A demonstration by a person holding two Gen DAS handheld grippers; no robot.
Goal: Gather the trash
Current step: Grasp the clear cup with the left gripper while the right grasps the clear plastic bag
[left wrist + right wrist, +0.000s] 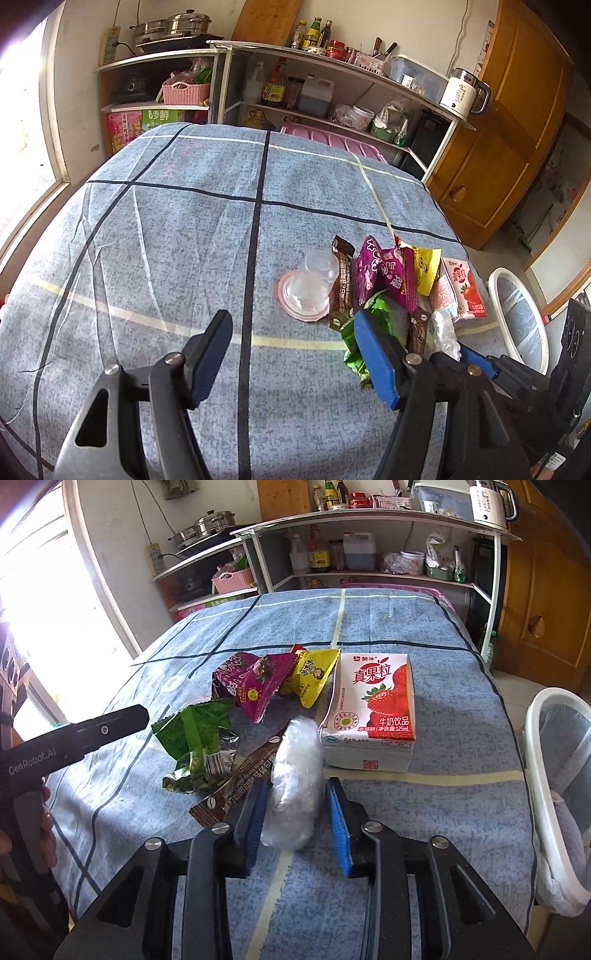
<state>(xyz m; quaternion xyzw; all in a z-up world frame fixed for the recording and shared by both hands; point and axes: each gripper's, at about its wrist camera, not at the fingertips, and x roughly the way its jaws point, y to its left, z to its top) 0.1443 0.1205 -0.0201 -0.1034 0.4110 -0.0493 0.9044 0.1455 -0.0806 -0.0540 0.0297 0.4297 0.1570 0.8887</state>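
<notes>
A pile of trash lies on the blue checked tablecloth (424,805): a crumpled clear plastic wad (295,775), a strawberry milk carton (373,709), a green wrapper (199,738), a brown wrapper (236,786), purple (251,686) and yellow (314,675) wrappers, and a clear plastic cup (314,280). My right gripper (297,805) is open, its jaws either side of the plastic wad, and does not squeeze it. My left gripper (291,347) is open and empty over the cloth, left of the pile, its right finger (373,354) over the green wrapper (373,314).
A white bin with a liner (546,775) stands by the table's right edge. Shelves with bottles, pots and a kettle (465,92) line the far wall. A wooden cupboard (517,129) is at the right, a bright window at the left.
</notes>
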